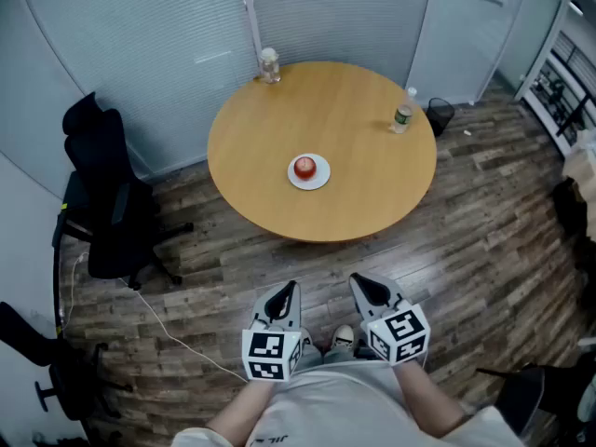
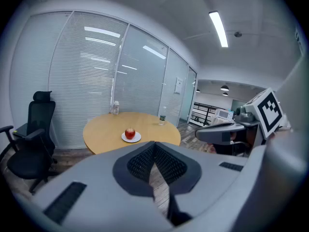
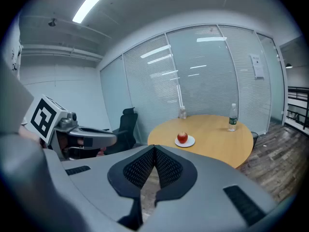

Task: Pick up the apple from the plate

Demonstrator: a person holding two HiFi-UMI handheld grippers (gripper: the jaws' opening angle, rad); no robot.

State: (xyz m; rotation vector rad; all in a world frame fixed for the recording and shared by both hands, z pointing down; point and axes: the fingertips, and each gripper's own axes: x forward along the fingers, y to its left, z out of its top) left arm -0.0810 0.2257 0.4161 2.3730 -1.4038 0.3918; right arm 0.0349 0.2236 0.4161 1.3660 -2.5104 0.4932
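A red apple [image 1: 304, 167] sits on a small white plate [image 1: 318, 178] near the middle of a round wooden table [image 1: 354, 119]. The apple [image 2: 130, 133] and plate also show far ahead in the left gripper view, and the apple [image 3: 182, 137] in the right gripper view. Both grippers hang close to the person's body, well short of the table, over the wooden floor. My left gripper [image 1: 287, 291] has its jaws pressed together with nothing between them. My right gripper [image 1: 363, 285] is likewise shut and empty.
A clear jar [image 1: 269, 65] stands at the table's far edge and a water bottle [image 1: 403, 113] at its right side. A black office chair [image 1: 107, 203] stands left of the table, a small black bin [image 1: 440, 115] behind it. Glass walls with blinds close the room.
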